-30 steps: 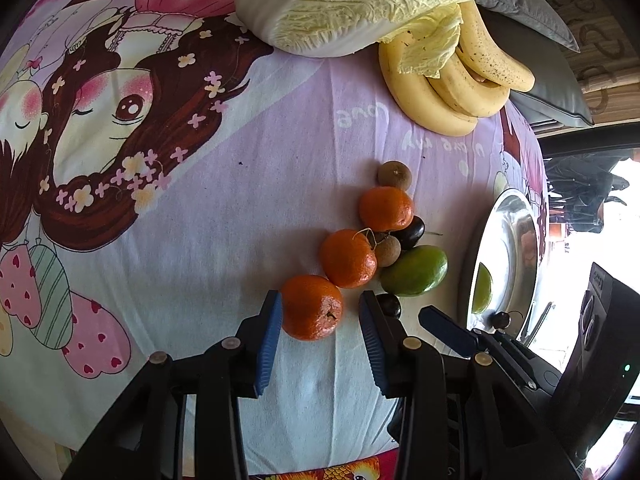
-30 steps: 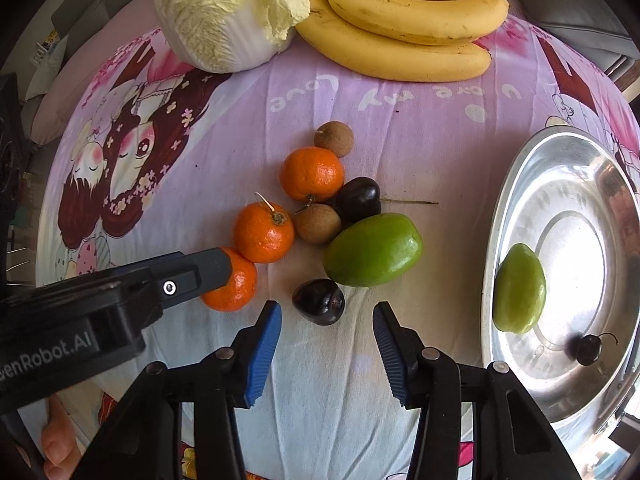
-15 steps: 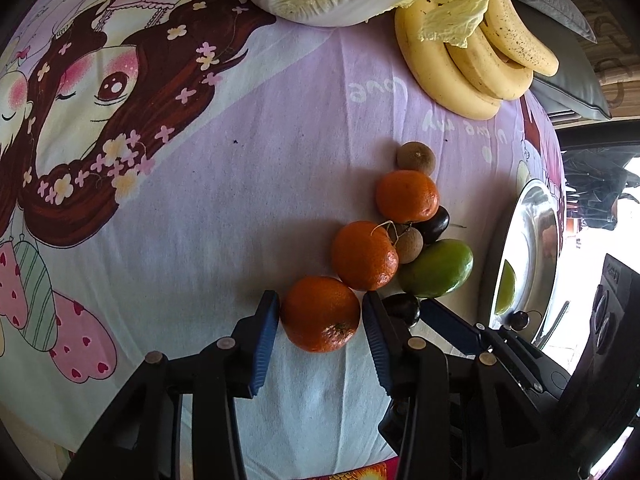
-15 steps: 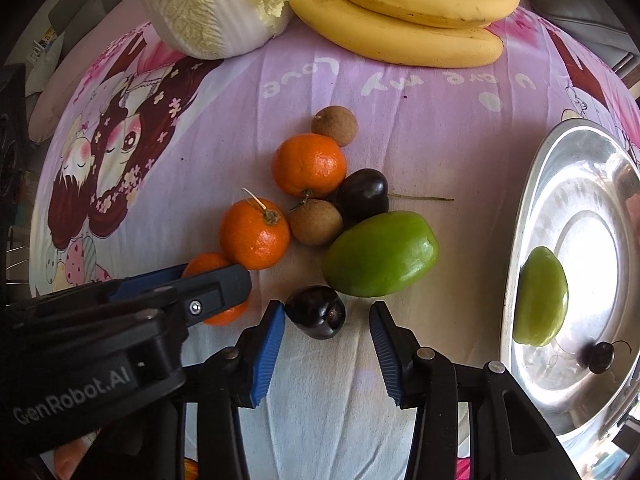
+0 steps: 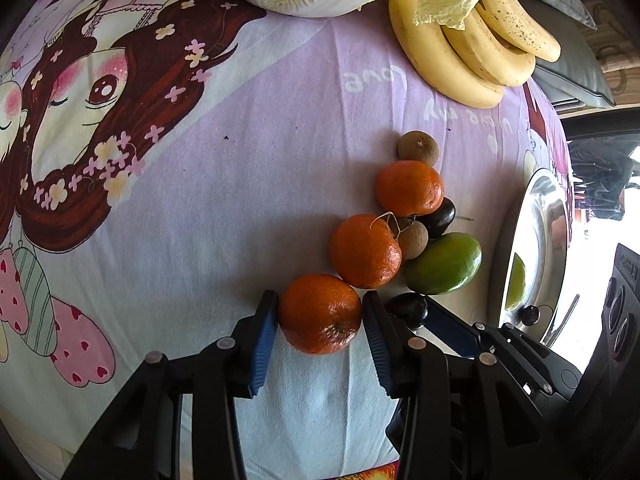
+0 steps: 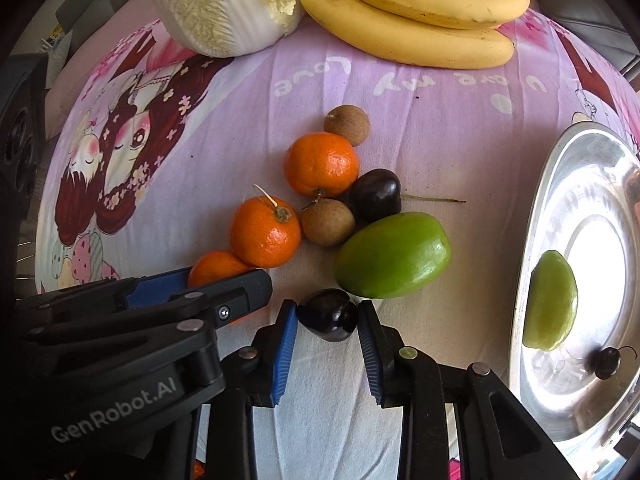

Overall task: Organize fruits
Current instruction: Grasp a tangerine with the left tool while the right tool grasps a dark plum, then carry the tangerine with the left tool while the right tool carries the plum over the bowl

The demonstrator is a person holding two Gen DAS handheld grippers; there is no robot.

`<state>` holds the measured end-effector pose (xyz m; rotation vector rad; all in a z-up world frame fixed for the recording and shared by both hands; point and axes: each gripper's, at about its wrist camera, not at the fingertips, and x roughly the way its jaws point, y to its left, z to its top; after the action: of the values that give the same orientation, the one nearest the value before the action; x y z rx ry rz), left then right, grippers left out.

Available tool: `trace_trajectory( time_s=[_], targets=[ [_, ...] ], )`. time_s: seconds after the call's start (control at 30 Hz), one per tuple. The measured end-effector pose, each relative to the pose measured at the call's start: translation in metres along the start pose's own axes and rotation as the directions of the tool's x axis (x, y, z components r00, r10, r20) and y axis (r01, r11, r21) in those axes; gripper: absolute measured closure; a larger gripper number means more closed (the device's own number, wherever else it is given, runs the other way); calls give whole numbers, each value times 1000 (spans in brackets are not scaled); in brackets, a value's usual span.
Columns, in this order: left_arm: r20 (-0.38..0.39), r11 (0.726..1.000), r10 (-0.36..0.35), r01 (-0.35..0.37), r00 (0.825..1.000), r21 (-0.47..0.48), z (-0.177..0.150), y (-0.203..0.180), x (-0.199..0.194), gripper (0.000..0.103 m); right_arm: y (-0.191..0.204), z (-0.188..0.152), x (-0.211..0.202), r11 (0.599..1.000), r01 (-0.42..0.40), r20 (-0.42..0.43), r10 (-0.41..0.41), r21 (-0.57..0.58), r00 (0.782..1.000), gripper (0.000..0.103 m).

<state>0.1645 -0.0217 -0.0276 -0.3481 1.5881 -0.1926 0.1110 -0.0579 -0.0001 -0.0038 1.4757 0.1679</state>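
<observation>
With my left gripper (image 5: 320,314) clamped on the nearest mandarin (image 5: 320,312) and my right gripper (image 6: 327,316) pinching the cherry (image 6: 328,314) beside it, I judge over-squeezing could burst the cherry, or a lift could roll the touching mandarin (image 5: 365,251).

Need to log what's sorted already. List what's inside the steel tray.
In the steel tray lie one green fruit and one dark cherry with its stem. The tray's far right edge runs out of frame, so anything lying there cannot be seen.
</observation>
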Motion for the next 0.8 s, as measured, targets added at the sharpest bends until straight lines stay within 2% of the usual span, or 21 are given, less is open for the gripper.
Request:
trace_trajectory(
  time_s=[0.43,0.8],
  targets=[
    [16,1000,20,-20,1000,15,-9,-10,-9,60,7,-11,-20,1000,2,9,-2,-16,1000,70],
    [58,999,36,-38,998,38,-21,-27,-44,60,6,-16,-51,1000,0,36,1,-16,999,70]
  ],
)
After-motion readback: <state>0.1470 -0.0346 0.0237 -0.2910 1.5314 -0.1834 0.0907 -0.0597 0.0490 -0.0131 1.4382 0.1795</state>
